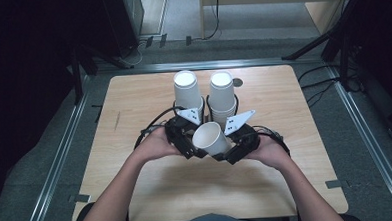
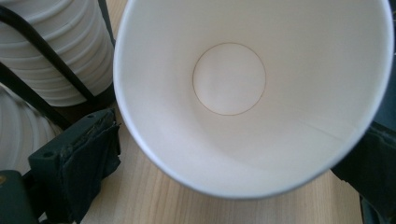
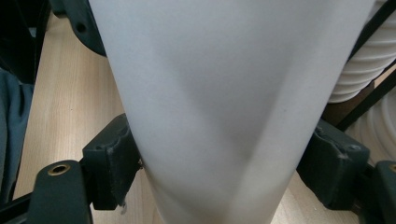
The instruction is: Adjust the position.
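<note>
High view: table evenly lit from above, pale wood bright; surrounding floor and left side fall to near black. Soft, short shadows under the forearms. Tops of the two cup stacks glare white, detail lost. Image slightly soft, low resolution.

Left gripper view: paper cup interior bright, mildly washed out, sharp at base circle; near rim blurred. Jaw pad at lower left dim.

Right gripper view: cup wall very close, out of focus, with broad grey shadow bands; wood grain beside it sharper.

floor: grey carpet | table: light wood | surroundings: dark
</note>
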The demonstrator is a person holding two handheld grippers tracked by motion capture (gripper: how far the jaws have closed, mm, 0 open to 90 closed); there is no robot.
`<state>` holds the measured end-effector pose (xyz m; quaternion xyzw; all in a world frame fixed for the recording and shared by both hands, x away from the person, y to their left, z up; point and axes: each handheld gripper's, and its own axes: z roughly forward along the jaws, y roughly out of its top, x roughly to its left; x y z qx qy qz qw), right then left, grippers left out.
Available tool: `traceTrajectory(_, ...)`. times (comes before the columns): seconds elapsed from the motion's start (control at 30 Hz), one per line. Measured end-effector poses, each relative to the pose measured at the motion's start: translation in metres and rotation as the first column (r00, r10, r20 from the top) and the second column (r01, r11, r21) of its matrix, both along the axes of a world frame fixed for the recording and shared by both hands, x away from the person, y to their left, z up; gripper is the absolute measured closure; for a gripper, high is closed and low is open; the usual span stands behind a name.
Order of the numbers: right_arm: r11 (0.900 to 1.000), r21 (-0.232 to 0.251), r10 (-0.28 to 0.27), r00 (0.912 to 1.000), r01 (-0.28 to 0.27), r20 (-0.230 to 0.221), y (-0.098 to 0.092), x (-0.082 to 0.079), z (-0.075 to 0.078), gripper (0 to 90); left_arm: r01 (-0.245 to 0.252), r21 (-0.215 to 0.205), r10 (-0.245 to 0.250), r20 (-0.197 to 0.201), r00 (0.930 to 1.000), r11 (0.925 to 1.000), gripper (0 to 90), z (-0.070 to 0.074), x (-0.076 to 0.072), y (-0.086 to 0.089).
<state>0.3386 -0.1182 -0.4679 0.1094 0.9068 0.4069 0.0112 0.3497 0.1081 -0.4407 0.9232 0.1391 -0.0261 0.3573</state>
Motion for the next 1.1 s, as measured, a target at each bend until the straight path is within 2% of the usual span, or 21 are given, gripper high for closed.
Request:
traceTrajectory(0.1, 1.0, 0.009, 0.004, 1.0, -0.004, -0.006, -0.002, 0.0, 0.001, 21.1, -0.021, -0.036, 0.021, 0.0, 0.9998, 0.9992, 0.0, -0.002, -0.002, 0.005)
traceTrajectory(0.13, 1.0, 0.01, 0.003, 1.0, -0.003, -0.005, -0.002, 0.0, 0.001, 21.1, -0.026, -0.045, 0.026, -0.007, 0.9996, 0.9986, 0.0, -0.003, -0.002, 0.006)
traceTrajectory(0.17, 1.0, 0.013, 0.001, 1.0, -0.001, -0.009, -0.002, 0.0, 0.001, 21.1, -0.033, -0.074, 0.031, -0.028, 0.9991, 0.9967, 0.0, -0.004, -0.002, 0.007)
traceTrajectory(0.23, 1.0, 0.014, 0.003, 1.0, -0.003, -0.005, -0.003, 0.0, 0.001, 21.1, -0.036, -0.081, 0.034, -0.027, 0.9991, 0.9961, 0.0, -0.005, -0.003, 0.008)
traceTrajectory(0.47, 0.999, 0.039, 0.015, 0.9998, -0.015, -0.011, -0.001, -0.001, 0.001, 21.0, -0.056, -0.168, 0.048, -0.05, 0.9976, 0.9841, 0.0, -0.006, -0.005, 0.004)
traceTrajectory(0.67, 0.999, 0.045, 0.023, 0.9996, -0.023, -0.014, 0.004, -0.002, 0.0, 21.0, -0.056, -0.178, 0.046, -0.057, 0.9973, 0.9824, 0.0, -0.008, -0.005, -0.002)
traceTrajectory(0.77, 0.998, 0.053, 0.025, 0.9995, -0.024, -0.019, 0.005, -0.001, -0.001, 21.0, -0.057, -0.181, 0.049, -0.049, 0.9976, 0.9817, 0.4, -0.009, -0.005, -0.003)
traceTrajectory(0.8, 0.998, 0.051, 0.021, 0.9996, -0.02, -0.02, 0.006, -0.001, -0.001, 21.0, -0.058, -0.19, 0.05, -0.045, 0.9977, 0.98, 5.0, -0.008, -0.006, -0.003)
traceTrajectory(0.93, 0.998, 0.058, 0.02, 0.9996, -0.018, -0.022, 0.005, -0.001, -0.001, 21.2, -0.059, -0.203, 0.053, -0.032, 0.9981, 0.9775, 8.1, -0.007, -0.007, -0.002)
traceTrajectory(1.0, 0.998, 0.058, 0.018, 0.9996, -0.017, -0.023, 0.005, -0.001, -0.001, 21.2, -0.058, -0.195, 0.053, -0.03, 0.9981, 0.9791, 8.7, -0.006, -0.007, -0.003)
traceTrajectory(1.1, 0.999, 0.047, 0.013, 0.9993, -0.012, -0.034, 0.005, -0.001, -0.002, 21.3, -0.06, -0.167, 0.052, -0.05, 0.9974, 0.9841, 11.5, -0.008, -0.005, -0.003)
